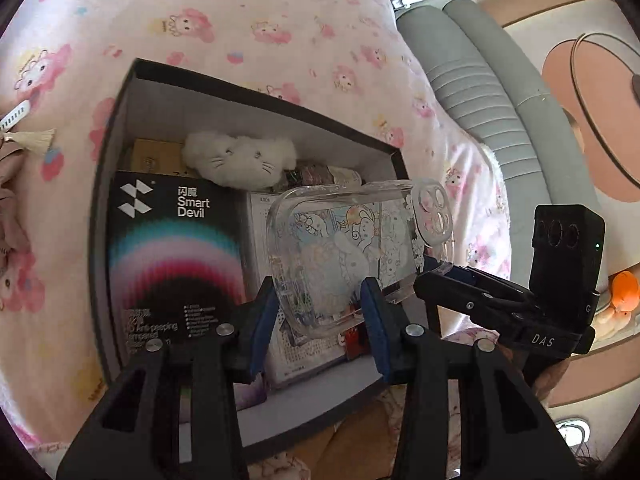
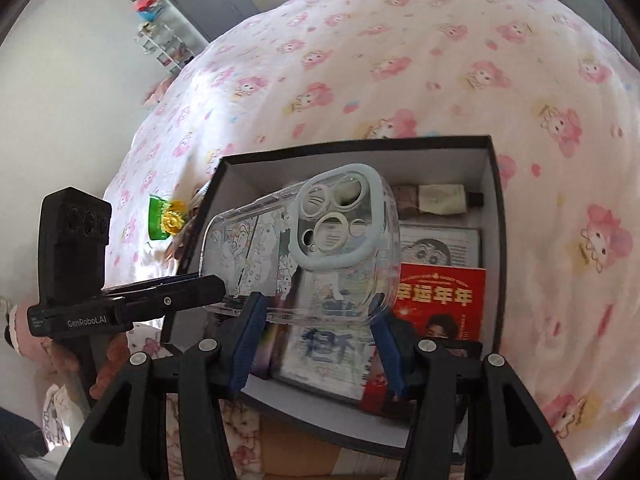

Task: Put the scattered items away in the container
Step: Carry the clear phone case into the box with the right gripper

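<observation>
I am holding a clear phone case [image 1: 352, 248] over the open black box [image 1: 120, 92], which sits on my pink bed cover [image 1: 260, 20]. Both of my grippers are on it. My left gripper [image 1: 320, 300] has its blue fingers [image 1: 264, 312] pressed on the plain end, and my right gripper [image 2: 316, 320] squeezes the end with the camera holes [image 2: 336, 220]. The case lies flat and long, stretching from one gripper across to the other, so neither hand is closer. It hangs above the things already inside, like the fluffy white cat toy [image 1: 240, 158] and the red booklet [image 2: 440, 300]. I think it just needs to go straight down.
</observation>
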A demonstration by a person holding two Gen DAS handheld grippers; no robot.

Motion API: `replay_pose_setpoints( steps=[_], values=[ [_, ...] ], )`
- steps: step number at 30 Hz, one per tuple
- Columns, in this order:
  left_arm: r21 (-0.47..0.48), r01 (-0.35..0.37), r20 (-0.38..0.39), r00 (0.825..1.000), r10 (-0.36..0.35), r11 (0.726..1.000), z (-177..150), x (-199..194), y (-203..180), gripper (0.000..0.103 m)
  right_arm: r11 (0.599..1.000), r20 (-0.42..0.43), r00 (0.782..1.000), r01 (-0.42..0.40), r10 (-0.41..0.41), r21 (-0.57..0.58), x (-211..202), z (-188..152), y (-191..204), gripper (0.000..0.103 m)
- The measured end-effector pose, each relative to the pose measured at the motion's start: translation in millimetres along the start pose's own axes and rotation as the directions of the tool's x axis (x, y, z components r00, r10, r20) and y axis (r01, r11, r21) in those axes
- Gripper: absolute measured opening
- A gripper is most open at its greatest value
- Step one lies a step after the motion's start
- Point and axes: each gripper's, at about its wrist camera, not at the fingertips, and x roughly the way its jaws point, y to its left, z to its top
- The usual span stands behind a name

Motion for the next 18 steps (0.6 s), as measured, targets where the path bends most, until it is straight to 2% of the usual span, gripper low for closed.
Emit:
replay_pose_setpoints(
  steps=[3, 7, 8, 11, 15, 18],
  values=[
    [0.017, -0.078, -0.037, 0.996, 0.079, 0.997, 8, 18, -3, 0.043, 0.998, -0.04, 0.999, -0.03, 0.032, 0.052, 22, -4, -22, 0.049],
    [0.018, -0.058, -0.095, 0.994, 0.06, 0.998, 15, 42, -4, 0.043, 0.993, -0.113, 0.989, -0.084, 0.093, 0.085, 42, -10, -25, 0.049],
    [0.019, -0.073, -0.106, 0.992, 0.075, 0.997, 15, 48, -1, 0.043, 0.994, -0.119, 0.989, -0.075, 0.084, 0.073, 43, -11, -23, 0.049],
    [0.017, -0.104, -0.124, 0.987, 0.105, 0.994, 15, 60, 1, 0.043, 0.998, -0.113, 0.993, -0.032, 0.038, 0.05, 45, -12, -20, 0.049],
    [-0.013, -0.13, -0.114, 0.985, 0.128, 0.991, 12, 57, 12, 0.043, 0.991, -0.098, 0.991, -0.081, 0.092, 0.108, 45, -11, -33, 0.048],
    [-0.03, -0.145, -0.081, 0.986, 0.142, 0.989, 18, 47, 18, 0.043, 0.995, -0.024, 0.999, -0.047, 0.049, 0.092, 32, -4, -32, 0.048]
  ],
)
